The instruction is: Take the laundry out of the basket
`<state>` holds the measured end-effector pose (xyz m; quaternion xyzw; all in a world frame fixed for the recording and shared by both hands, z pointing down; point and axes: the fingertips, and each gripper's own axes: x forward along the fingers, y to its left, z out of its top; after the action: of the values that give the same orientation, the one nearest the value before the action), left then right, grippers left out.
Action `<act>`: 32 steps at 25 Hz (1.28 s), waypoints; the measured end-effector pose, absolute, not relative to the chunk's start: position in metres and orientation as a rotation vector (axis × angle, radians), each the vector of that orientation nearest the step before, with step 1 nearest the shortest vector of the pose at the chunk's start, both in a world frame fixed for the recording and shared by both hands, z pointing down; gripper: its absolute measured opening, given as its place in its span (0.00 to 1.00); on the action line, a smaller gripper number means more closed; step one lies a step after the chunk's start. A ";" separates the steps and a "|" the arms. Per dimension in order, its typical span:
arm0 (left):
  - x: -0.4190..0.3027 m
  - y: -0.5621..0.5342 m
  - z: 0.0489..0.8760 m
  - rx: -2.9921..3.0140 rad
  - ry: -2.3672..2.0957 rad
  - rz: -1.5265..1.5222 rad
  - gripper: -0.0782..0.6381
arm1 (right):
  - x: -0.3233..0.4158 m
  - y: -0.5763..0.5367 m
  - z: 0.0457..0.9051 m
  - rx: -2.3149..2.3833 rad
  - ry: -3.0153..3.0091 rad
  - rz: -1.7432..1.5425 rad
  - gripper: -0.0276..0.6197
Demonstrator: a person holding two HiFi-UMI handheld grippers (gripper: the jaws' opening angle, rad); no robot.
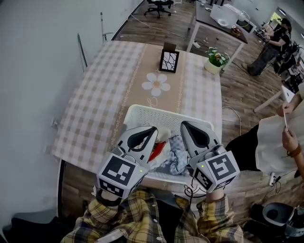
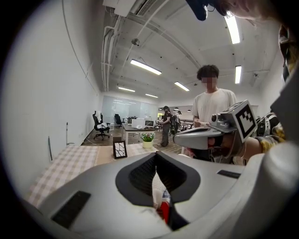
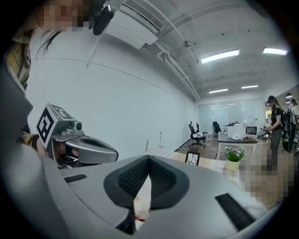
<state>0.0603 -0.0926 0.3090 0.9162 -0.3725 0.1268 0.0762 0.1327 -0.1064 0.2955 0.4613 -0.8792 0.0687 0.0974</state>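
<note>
Hovering over the basket on the counter in head view: left gripper and right gripper above the laundry, still inside.
Left gripper view: fingers closed, empty.
Right gripper view: closed, empty.
Step looks like approach. Next: open 1, lower onto cloth.

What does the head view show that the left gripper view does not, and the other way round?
Only the head view shows the white basket's lattice wall and the flower print on the tablecloth. Only the left gripper view shows the ceiling lights. Both show the picture frame, the potted plant, the checked table and the office chair.
</note>
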 end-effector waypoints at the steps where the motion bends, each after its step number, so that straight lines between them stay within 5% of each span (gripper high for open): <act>1: 0.060 -0.090 0.312 2.743 -1.101 0.407 0.14 | 0.132 -0.104 0.299 1.342 -2.602 0.220 0.05; 9: 0.064 -0.083 0.348 2.729 -1.003 0.661 0.23 | 0.122 -0.103 0.341 1.124 -2.551 0.320 0.12; 32: 0.086 -0.101 0.469 2.532 -0.663 1.219 0.53 | 0.094 -0.049 0.468 0.359 -2.300 0.343 0.58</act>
<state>0.0862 -0.1010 0.4692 0.8699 -0.2277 0.4189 0.1265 0.0943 -0.0488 0.4679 0.1408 -0.9025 0.1347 0.3841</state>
